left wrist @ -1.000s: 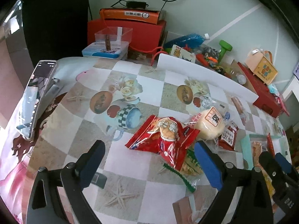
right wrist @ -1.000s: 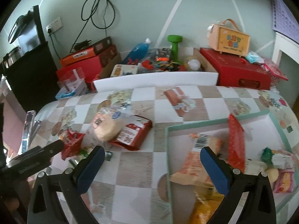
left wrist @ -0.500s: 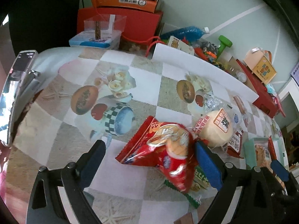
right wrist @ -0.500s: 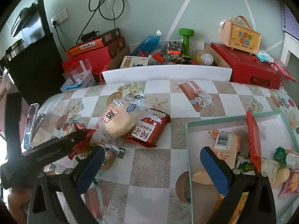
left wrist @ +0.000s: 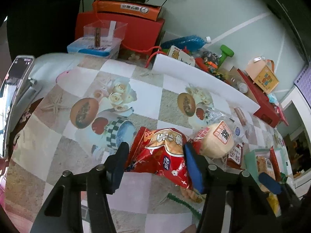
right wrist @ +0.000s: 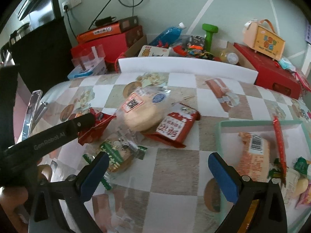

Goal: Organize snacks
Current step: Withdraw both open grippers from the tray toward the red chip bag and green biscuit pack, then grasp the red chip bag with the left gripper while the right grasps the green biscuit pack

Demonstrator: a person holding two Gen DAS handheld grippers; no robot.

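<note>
Left tongs point steeply down at the surface, their jaws closing around a red packet; both blue pads lie against the packet's sides, and the film puckers between them. The packet rests on the checked cloth, just left of a bun in clear wrap and partly over a green-edged packet. A second red packet lies under the bun's right edge.

Right tongs stand wide, nothing between the pads, above bare cloth between the snack pile and the tray. The pale green tray sits at the right of the surface and holds an orange barcoded packet, a thin red stick and several smaller snacks. In the right wrist view the left tongs' black arm crosses the left edge, its tip at the red packet. A phone stands at the far left.
</note>
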